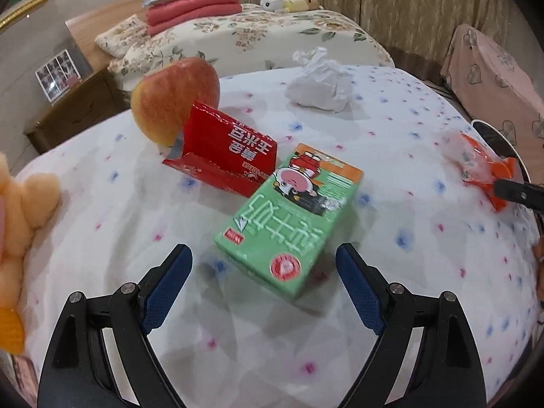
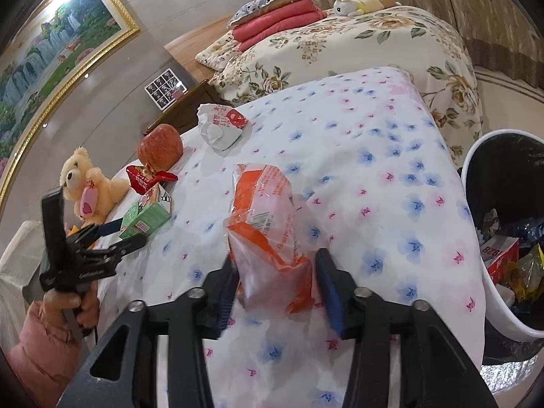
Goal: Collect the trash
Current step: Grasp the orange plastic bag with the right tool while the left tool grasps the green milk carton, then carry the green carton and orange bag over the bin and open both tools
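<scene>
Starting on your left, the teddy bear (image 2: 89,183) sits at the edge of the flowered sheet (image 1: 391,156), with the apple (image 1: 175,100) and torn red wrapper (image 1: 224,156) just past it. Your left gripper (image 1: 263,272) hangs wide open over the green milk carton (image 1: 289,217), not touching it. Your right gripper (image 2: 275,282) has its jaws loose around the orange plastic bag (image 2: 265,217), left pad about touching it. Trash bin (image 2: 476,272) is on the far right.

Green milk carton (image 1: 289,224) lying flat on the bed beside an opened red wrapper (image 1: 224,156); crumpled white bag (image 1: 319,85) farther back; orange-and-clear plastic bag (image 2: 268,234) near the edge.
</scene>
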Available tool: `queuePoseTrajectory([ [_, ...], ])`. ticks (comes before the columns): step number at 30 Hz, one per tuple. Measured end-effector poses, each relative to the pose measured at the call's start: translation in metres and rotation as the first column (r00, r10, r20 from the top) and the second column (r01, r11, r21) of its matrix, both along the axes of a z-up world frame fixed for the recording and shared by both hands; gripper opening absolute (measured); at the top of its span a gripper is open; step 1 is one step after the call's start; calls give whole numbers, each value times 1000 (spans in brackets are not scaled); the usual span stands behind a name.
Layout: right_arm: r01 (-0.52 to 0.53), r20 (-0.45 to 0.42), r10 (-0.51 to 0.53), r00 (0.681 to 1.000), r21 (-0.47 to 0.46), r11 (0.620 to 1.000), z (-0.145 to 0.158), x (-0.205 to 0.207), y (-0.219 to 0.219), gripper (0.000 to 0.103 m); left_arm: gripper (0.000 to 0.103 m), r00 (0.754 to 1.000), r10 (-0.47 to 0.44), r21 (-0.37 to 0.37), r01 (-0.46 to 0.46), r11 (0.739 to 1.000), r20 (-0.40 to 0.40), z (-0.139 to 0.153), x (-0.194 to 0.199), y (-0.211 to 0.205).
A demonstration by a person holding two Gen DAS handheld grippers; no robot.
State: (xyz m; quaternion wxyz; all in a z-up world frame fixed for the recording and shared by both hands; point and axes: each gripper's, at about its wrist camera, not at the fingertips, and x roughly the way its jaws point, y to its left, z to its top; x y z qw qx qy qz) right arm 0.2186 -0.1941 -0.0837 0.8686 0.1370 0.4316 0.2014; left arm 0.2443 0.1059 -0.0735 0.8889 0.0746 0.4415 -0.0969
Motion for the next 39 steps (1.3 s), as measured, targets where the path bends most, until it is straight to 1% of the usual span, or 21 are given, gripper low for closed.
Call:
queuePoseTrajectory([
  [3, 10, 15, -10, 1000, -20, 1000, 2, -1, 0, 56, 88, 1000, -3, -72, 3, 997, 2, 2, 0, 6],
  [4, 8, 17, -8, 1000, -24, 1000, 3, 0, 0, 56, 82, 1000, -4, -96, 5, 995, 11, 4, -2, 7],
  [5, 7, 18, -7, 1000, -28, 1000, 3, 1, 0, 56, 65, 1000, -4, -121, 5, 993, 14, 5, -4, 8],
  [7, -1, 17, 2, 1000, -42, 999, 2, 2, 1, 55, 61, 1000, 6, -147, -7, 989, -6, 2, -8, 7],
  [8, -4, 18, 5, 1000, -49, 999, 1, 2, 2, 50, 60, 1000, 13, -136, -13, 991, 4, 3, -12, 4],
  [9, -8, 19, 9, 1000, -51, 999, 1, 2, 3, 41, 60, 1000, 14, -131, -13, 991, 11, 5, -16, 0],
  [13, -14, 28, 15, 999, -54, 998, 4, -2, 1, 38, 59, 998, 55, -128, -52, 990, 17, 7, -34, -17],
  [17, -6, 40, 8, 999, -47, 999, 8, -9, -7, 37, 59, 997, 74, -160, -71, 984, 12, 9, -50, -36],
  [19, 3, 46, -1, 999, -45, 999, 10, -13, -14, 37, 59, 997, 82, -191, -79, 978, 4, 10, -55, -48],
  [21, 19, 58, -15, 998, -56, 998, 13, -18, -23, 37, 59, 997, 74, -230, -76, 970, -17, 10, -60, -64],
  [26, 48, 65, -45, 997, -47, 998, 16, -29, -44, 37, 59, 999, 33, -259, -36, 965, -19, 14, -70, -107],
  [30, 85, 66, -82, 994, -41, 996, 17, -38, -64, 37, 59, 1000, 8, -278, -13, 961, -17, 17, -73, -133],
  [36, 133, 76, -131, 988, -32, 991, 21, -50, -91, 37, 59, 999, -39, -274, 36, 961, -4, 24, -77, -169],
  [39, 159, 81, -157, 984, -30, 987, 22, -55, -103, 37, 59, 998, -58, -272, 55, 961, -1, 25, -77, -180],
])
